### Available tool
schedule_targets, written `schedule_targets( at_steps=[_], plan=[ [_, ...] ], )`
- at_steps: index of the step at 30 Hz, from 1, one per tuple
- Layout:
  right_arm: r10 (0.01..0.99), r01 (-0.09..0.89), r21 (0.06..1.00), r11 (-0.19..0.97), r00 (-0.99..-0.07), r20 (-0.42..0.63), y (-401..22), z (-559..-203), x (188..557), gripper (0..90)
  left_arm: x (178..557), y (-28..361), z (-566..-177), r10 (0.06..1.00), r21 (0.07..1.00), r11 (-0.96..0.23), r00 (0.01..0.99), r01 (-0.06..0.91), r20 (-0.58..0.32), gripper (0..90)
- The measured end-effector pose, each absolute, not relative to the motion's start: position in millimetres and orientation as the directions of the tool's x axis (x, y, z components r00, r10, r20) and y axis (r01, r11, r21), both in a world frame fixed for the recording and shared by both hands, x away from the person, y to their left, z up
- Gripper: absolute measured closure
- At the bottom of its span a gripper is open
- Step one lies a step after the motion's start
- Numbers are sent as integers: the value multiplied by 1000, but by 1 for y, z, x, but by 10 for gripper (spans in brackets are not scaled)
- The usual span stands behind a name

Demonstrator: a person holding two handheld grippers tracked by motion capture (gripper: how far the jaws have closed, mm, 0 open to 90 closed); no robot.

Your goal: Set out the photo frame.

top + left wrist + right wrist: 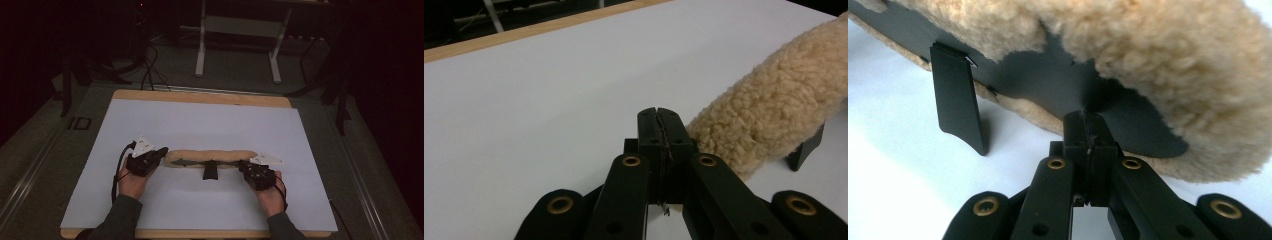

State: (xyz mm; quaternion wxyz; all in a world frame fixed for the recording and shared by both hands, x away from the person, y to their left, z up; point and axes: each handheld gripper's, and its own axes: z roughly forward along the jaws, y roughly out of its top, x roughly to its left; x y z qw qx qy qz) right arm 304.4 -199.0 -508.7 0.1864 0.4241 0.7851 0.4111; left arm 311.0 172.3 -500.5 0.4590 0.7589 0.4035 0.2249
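- High view: I hold my left tongs [161, 152] and my right tongs [243, 168] low over the white tabletop [200, 125], one at each end of a long tan fleece pad [210, 157]. The pad lies crosswise, nearer the near edge of the tabletop than the far edge and about midway between its left and right edges. A short black tab [210, 172] sticks out from the pad's middle toward the near edge. My left hand [131, 183] and right hand [271, 196] come in from the near edge.
- Left gripper view: my left tongs [658, 117] are pressed fully together with nothing between them. The woolly end of the fleece pad [774, 105] lies just beside them on the right, touching or very nearly so. Bare white tabletop [549, 100] runs to the wooden far edge.
- Right gripper view: my right tongs [1087, 122] are likewise closed tight and empty, their tips right at the black backing [1048, 80] under the fleece pad [1173, 65]; I cannot tell whether they touch it. The black tab [959, 100] stands on the tabletop [893, 165], off to the left.
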Motion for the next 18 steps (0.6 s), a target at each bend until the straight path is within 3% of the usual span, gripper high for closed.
schedule_targets(
  at_steps=[18],
  plan=[
    [823, 519, 810, 273, -562, 82, -199, -505, 313, 899, 295, 169, -500, 808, 874, -289, 590, 390, 3, 900]
  ],
)
